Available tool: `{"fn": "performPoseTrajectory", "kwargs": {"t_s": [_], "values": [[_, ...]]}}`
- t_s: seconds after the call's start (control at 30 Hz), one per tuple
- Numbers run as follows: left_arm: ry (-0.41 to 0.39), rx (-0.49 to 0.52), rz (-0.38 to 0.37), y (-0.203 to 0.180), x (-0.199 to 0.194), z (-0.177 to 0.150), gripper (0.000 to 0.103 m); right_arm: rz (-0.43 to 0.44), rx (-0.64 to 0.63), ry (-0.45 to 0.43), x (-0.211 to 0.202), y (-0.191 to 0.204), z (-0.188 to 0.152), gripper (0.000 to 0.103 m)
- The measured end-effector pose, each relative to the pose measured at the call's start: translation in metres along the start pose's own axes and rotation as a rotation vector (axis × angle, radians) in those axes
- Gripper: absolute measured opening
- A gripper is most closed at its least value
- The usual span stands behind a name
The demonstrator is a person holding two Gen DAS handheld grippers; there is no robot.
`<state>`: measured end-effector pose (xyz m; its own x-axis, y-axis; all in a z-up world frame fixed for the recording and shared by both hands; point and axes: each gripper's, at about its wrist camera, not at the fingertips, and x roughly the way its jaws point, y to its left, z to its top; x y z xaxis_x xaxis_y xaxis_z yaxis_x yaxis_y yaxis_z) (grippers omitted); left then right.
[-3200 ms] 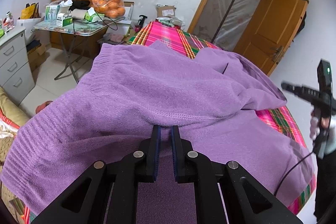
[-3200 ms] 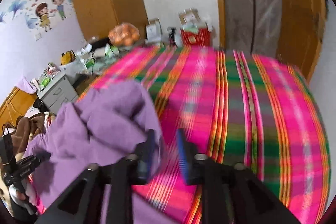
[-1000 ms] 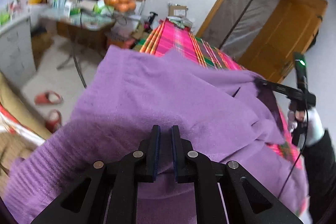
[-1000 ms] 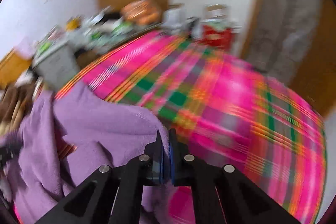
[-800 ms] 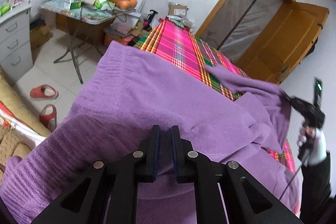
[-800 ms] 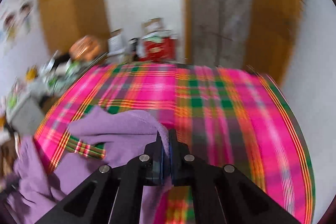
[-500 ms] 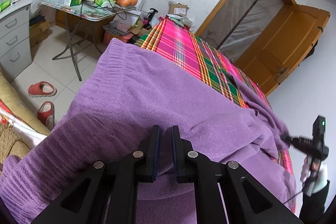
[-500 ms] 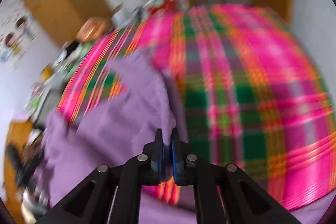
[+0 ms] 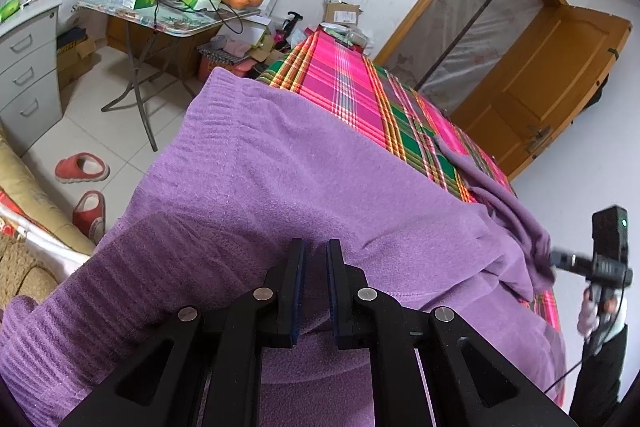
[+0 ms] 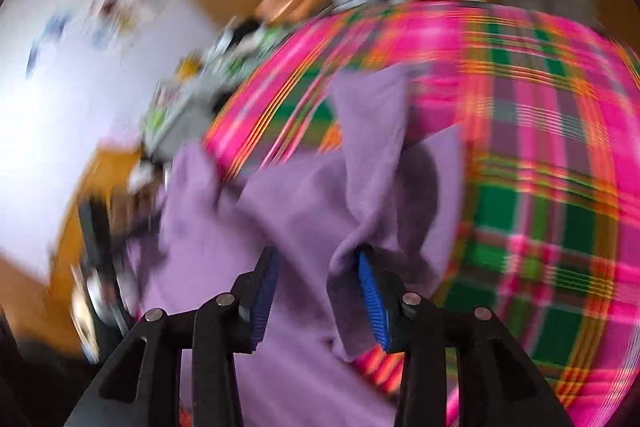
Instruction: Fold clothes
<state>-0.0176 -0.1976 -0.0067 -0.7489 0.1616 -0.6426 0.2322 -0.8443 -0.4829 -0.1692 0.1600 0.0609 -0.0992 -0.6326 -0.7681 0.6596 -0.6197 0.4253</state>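
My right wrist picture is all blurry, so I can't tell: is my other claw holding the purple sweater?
Observer: Yes, the left claw is shut on the purple sweater.
Operator: Can you see my claw from there?
Observer: Yes, the right claw is at the sweater's far corner, beside the plaid bed.
Operator: Is anything on the floor?
Observer: Two red slippers lie on the tiles.

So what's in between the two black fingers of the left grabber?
Purple sweater cloth sits pinched between the left gripper fingers, seen in the left wrist view.
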Motion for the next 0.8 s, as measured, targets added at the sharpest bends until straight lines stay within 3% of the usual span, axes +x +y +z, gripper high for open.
{"fn": "performPoseTrajectory", "kwargs": {"t_s": [0.13,0.2,0.43,0.57,0.8], "values": [[-0.001,-0.001,-0.003,0.000,-0.001,0.000,0.010,0.045,-0.160,0.090,0.021,0.047,-0.025,0.042],[-0.001,-0.001,-0.005,0.000,-0.001,-0.001,0.010,0.032,-0.190,0.090,0.017,0.052,-0.032,0.042],[-0.003,-0.001,-0.006,0.000,-0.002,-0.001,0.010,-0.043,0.009,-0.162,-0.028,0.009,0.007,0.042],[-0.004,-0.001,-0.007,0.000,-0.002,-0.001,0.010,-0.047,0.139,-0.136,0.002,-0.030,0.046,0.042],[-0.005,-0.002,-0.011,0.001,-0.002,-0.001,0.010,-0.080,0.197,-0.062,0.065,-0.052,0.086,0.042]]}}
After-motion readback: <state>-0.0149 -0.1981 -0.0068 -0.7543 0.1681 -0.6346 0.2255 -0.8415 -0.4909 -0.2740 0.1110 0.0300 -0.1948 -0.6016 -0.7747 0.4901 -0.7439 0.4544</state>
